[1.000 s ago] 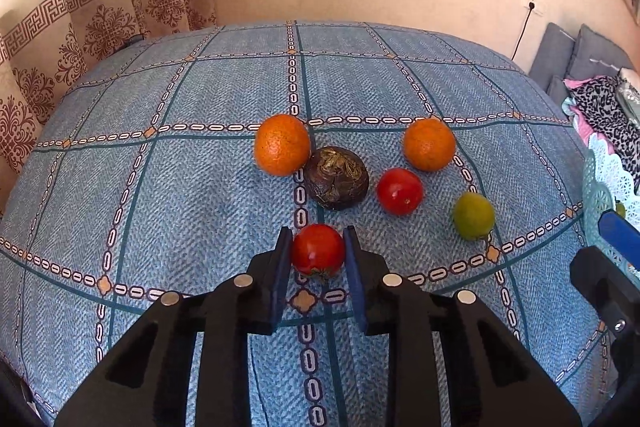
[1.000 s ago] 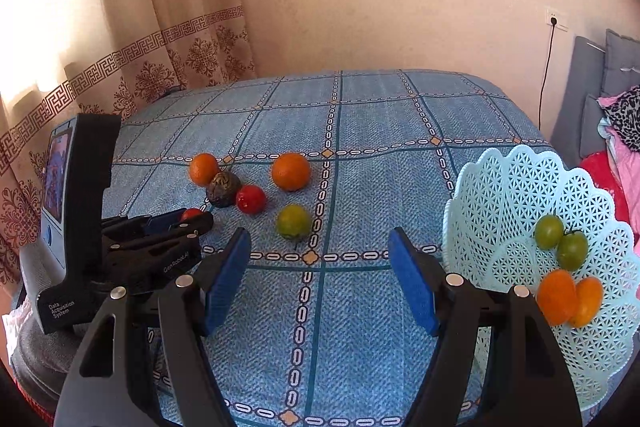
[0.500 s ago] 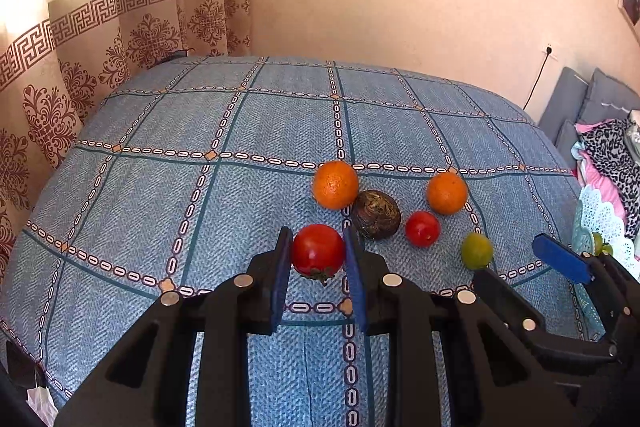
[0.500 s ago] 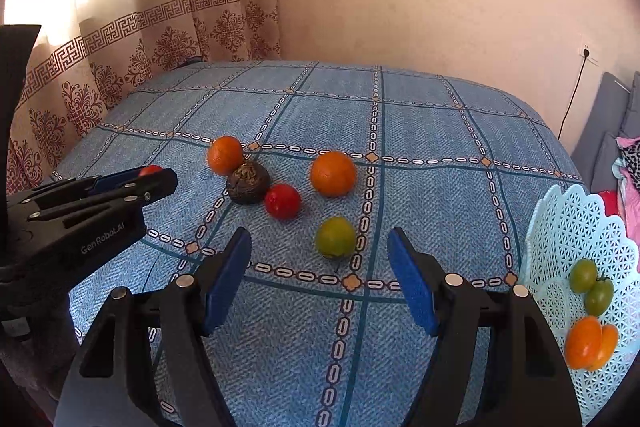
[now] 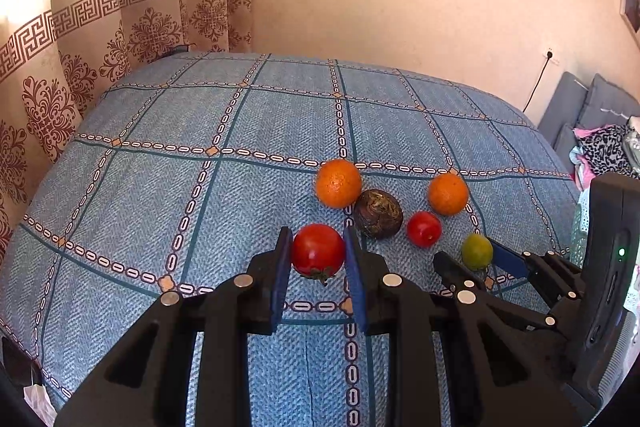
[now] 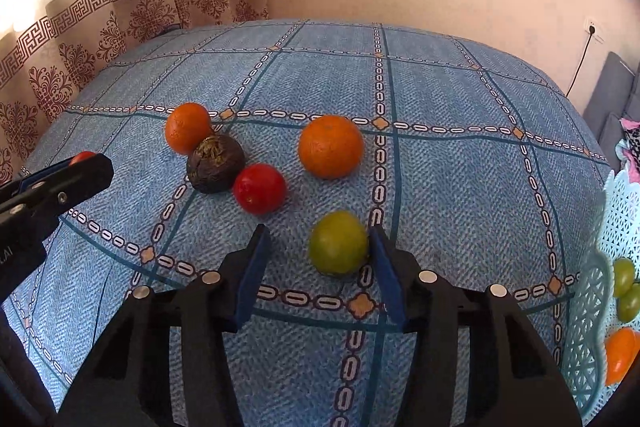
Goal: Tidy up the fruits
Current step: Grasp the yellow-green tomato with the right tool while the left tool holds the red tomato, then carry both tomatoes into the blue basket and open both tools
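My left claw (image 5: 318, 259) is clamped on a red tomato (image 5: 318, 251), both pads tight against its sides, and it looks lifted clear of the blue cloth (image 5: 208, 195). My right claw (image 6: 320, 267) is spread wide around the green fruit (image 6: 338, 242): the right pad sits just beside the fruit, perhaps touching, while the left pad stands well apart from it. The fruit rests on the cloth.

Taking the green fruit as my mark: a second tomato (image 6: 259, 187) lies behind it to the left, with the dark round fruit (image 6: 215, 163) touching that tomato's far side and a small orange (image 6: 187, 127) behind that. A bigger orange (image 6: 330, 146) lies straight behind it. The basket (image 6: 596, 291) stands well to its right, with green and orange fruit already inside.

So I judge I am mid-collection, one fruit in hand and a second being taken. Next I should centre the right claw on the green fruit, close gently so it doesn't roll off, then carry both to the basket.
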The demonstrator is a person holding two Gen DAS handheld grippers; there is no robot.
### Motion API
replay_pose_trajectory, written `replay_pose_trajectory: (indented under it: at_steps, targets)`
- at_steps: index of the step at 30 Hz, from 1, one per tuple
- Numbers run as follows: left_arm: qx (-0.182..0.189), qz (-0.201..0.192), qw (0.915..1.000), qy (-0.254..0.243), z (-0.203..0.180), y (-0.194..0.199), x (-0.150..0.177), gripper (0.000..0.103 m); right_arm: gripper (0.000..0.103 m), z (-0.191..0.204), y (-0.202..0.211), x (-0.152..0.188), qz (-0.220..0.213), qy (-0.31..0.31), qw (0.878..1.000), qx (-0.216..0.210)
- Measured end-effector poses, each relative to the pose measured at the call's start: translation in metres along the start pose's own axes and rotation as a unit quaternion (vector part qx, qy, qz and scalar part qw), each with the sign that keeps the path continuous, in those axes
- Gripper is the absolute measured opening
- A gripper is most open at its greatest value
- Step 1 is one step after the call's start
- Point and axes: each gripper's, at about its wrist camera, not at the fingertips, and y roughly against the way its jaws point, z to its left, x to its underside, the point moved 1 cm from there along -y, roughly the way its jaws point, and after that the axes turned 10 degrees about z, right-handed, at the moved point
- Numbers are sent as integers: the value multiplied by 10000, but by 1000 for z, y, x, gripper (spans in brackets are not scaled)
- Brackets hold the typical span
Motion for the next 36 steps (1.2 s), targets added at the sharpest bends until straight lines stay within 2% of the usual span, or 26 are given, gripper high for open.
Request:
replay_pose_trajectory:
  at_steps: [3, 7, 19, 27, 36]
  targets:
    - [7, 24, 10000, -9, -1, -2, 1, 26, 43, 0, 1, 2, -24, -3, 10000, 21]
    - [-7, 42, 10000, -46, -3, -4, 1, 26, 28, -2, 2, 4, -50, -15, 10000, -25]
    - [12, 51, 10000, 24, 2, -4, 1, 26, 28, -5, 13, 14, -55, -154, 9995, -254]
    - [72, -10, 10000, 59, 5, 2, -1, 26, 28, 2, 45, 23, -381, -132, 9980, -484]
    - [188, -102, 9997, -118, -7, 11, 1, 26, 28, -3, 79, 29, -703, -329, 9948, -663]
